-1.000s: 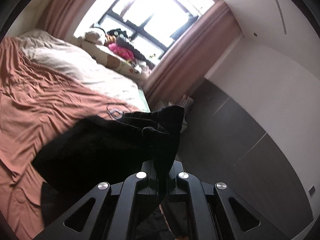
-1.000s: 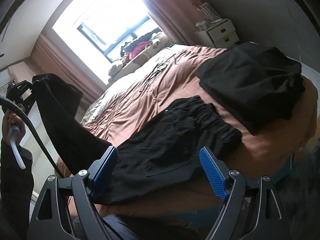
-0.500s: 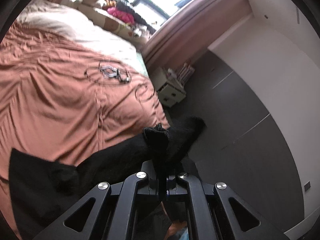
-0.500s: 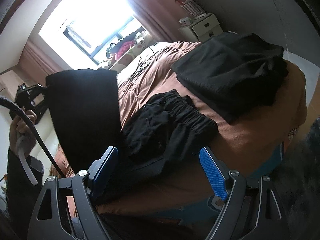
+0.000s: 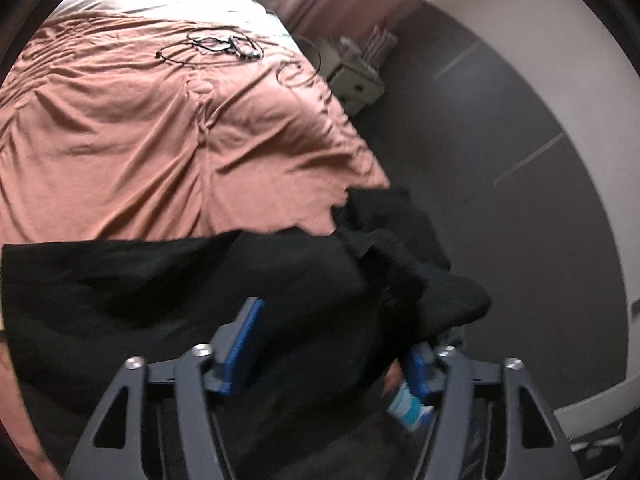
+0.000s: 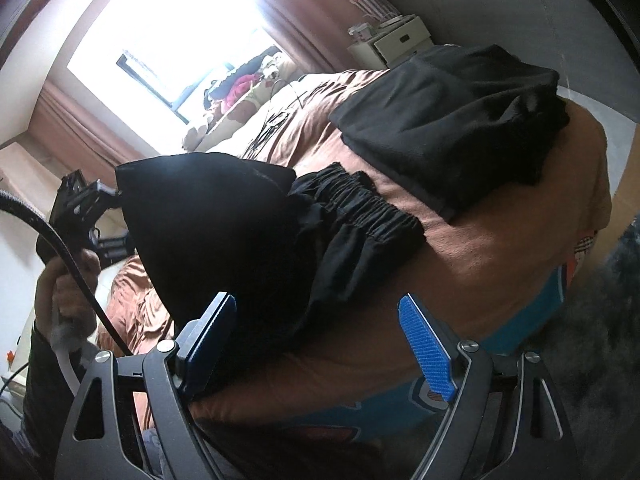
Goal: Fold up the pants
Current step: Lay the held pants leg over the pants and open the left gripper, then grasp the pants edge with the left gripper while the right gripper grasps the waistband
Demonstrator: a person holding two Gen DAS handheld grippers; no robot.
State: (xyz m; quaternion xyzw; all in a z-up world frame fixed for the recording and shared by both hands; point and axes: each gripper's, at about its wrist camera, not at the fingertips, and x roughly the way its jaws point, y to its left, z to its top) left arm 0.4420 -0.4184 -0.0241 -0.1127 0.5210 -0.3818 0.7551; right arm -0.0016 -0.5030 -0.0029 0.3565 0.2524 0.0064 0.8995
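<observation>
Room: bedroom with a bright window (image 6: 168,40), pink curtains and a grey wall panel; a white nightstand (image 6: 396,38) stands at the far bed corner.
Bed: bed (image 5: 140,120) covered with a wrinkled rust-brown sheet; a thin black cable (image 5: 212,44) lies on it near the pillows.
Person's hand: hand (image 6: 66,280) at the left of the right-wrist view, wrapped round the grip of the left tool, with a black hose running past it.
Left hand-held gripper: left hand-held gripper (image 5: 332,348) tilted down over the bed's near edge; its blue pads stand apart, the jaws have just been opening, and black cloth lies loosely between them.
Black pants: black pants (image 6: 248,240) lie on the near part of the bed. The elastic waistband (image 6: 360,208) points toward the right of the right-wrist view, and the long axis runs from there leftward. A leg panel is folded over and bulges up beside the left tool.
Folded stack: dark folded garment (image 6: 452,120) on the far right part of the bed, apart from the pants.
Right hand-held gripper: right hand-held gripper (image 6: 320,344) wide, nothing between the pads, hovering at the bed's near edge and pointing slightly down at the pants.
</observation>
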